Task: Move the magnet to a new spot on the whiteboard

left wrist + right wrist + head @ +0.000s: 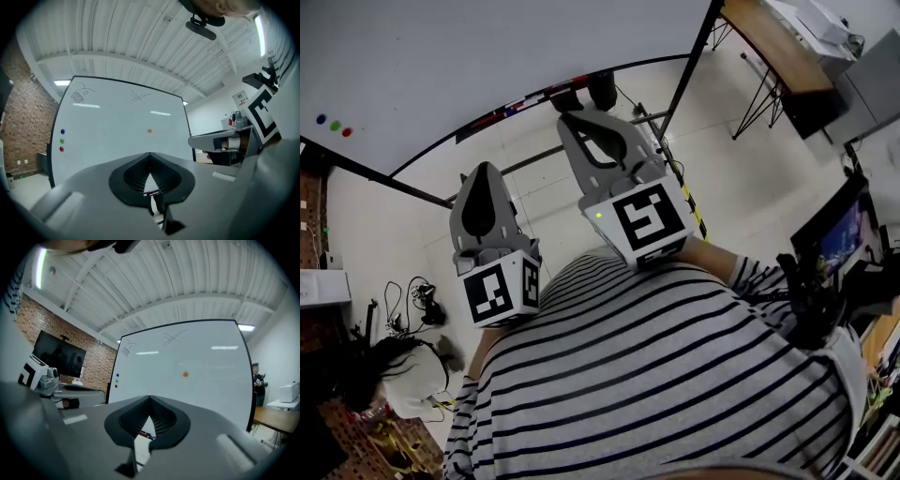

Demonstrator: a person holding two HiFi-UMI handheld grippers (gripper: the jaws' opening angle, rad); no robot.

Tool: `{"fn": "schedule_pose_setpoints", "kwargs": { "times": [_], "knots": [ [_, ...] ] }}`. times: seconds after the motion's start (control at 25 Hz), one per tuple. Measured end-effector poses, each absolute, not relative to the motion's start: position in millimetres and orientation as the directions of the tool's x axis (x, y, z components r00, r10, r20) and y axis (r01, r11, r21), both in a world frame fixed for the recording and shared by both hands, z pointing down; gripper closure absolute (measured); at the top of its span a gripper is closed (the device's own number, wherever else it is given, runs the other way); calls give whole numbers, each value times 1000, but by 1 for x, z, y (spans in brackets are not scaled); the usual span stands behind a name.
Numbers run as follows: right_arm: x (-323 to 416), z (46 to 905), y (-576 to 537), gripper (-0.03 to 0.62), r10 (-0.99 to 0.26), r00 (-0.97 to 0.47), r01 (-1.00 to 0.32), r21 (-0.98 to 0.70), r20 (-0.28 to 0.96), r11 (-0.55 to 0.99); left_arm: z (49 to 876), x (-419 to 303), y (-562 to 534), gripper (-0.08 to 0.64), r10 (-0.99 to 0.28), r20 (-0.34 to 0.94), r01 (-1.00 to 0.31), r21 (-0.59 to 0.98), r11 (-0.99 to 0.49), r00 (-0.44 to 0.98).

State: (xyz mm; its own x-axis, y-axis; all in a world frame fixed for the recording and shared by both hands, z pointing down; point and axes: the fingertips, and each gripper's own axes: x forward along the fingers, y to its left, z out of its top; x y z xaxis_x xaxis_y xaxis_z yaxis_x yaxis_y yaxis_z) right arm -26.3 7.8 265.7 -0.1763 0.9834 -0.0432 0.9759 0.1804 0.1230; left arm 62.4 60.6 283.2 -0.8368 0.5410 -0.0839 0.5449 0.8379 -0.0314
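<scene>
An orange round magnet [149, 131] [185, 374] sticks near the middle of the whiteboard [112, 136] [206, 357] [487, 56], far ahead of both grippers. I do not see it in the head view. Blue [63, 132], green [62, 140] and red [61, 149] magnets sit in a column at the board's left edge. My left gripper [485, 169] [149, 154] is shut with nothing in it. My right gripper [570, 118] [149, 397] is shut and empty too, held slightly further forward. Both point at the board from a distance.
Markers lie on the board's tray [525, 101]. A wooden desk [778, 47] stands to the right, with a monitor [844, 230] nearer me. Cables [417, 300] lie on the floor at left. A person [257, 380] stands beyond the board's right edge.
</scene>
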Motion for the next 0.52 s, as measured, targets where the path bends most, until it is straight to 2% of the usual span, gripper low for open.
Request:
{"fn": "schedule_pose_setpoints", "kwargs": {
  "times": [0.52],
  "knots": [
    [-31, 270, 8, 591, 985, -169, 978, 123, -22, 171, 291, 47, 56, 545, 520, -44, 521, -25, 853, -853]
  ]
}}
